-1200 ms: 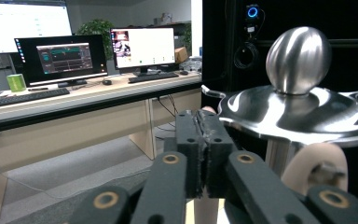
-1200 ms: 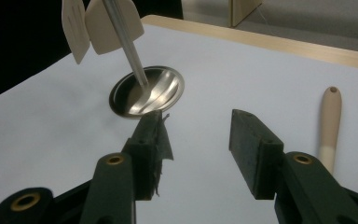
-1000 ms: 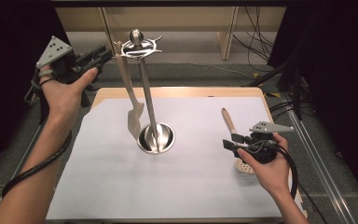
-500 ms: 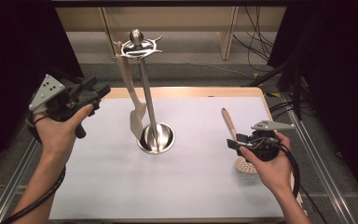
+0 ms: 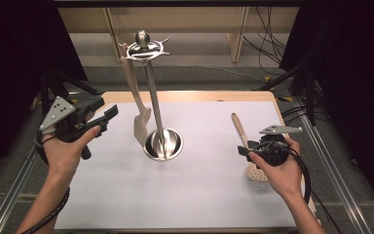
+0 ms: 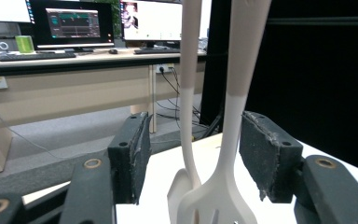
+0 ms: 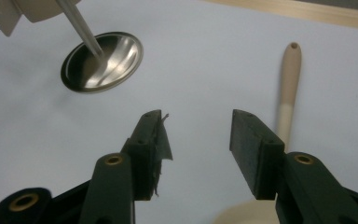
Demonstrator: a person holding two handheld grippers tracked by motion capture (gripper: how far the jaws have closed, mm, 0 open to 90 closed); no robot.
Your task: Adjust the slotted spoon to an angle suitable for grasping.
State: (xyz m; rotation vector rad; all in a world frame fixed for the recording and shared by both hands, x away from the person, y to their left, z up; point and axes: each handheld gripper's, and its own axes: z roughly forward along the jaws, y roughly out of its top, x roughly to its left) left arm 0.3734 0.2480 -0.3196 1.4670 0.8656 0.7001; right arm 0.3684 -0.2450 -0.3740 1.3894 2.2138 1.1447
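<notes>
A steel utensil stand (image 5: 163,144) rises mid-table, its hook ring (image 5: 144,47) at the top. From that ring hangs a cream slotted spatula (image 5: 137,105). My left gripper (image 5: 105,111) is held open left of the stand, jaws pointing at it and apart from it. In the left gripper view the spatula (image 6: 235,116) hangs beyond my open left gripper (image 6: 193,135), with a second pale stem (image 6: 189,93) behind it. A cream slotted spoon (image 5: 240,130) lies at the right. My right gripper (image 5: 242,150) hovers open over its head. The right gripper view shows the spoon handle (image 7: 289,84) just outside my right gripper (image 7: 196,154).
White paper (image 5: 199,195) covers the wooden table (image 5: 185,95). Metal rails run along both sides, and cables lie on the floor behind. A desk with monitors (image 6: 74,23) stands beyond the left gripper. The stand's round base (image 7: 102,60) sits ahead of the right gripper.
My left gripper has come down from beside the stand's upper part to near the table's left edge, still open. The right gripper has barely shifted.
</notes>
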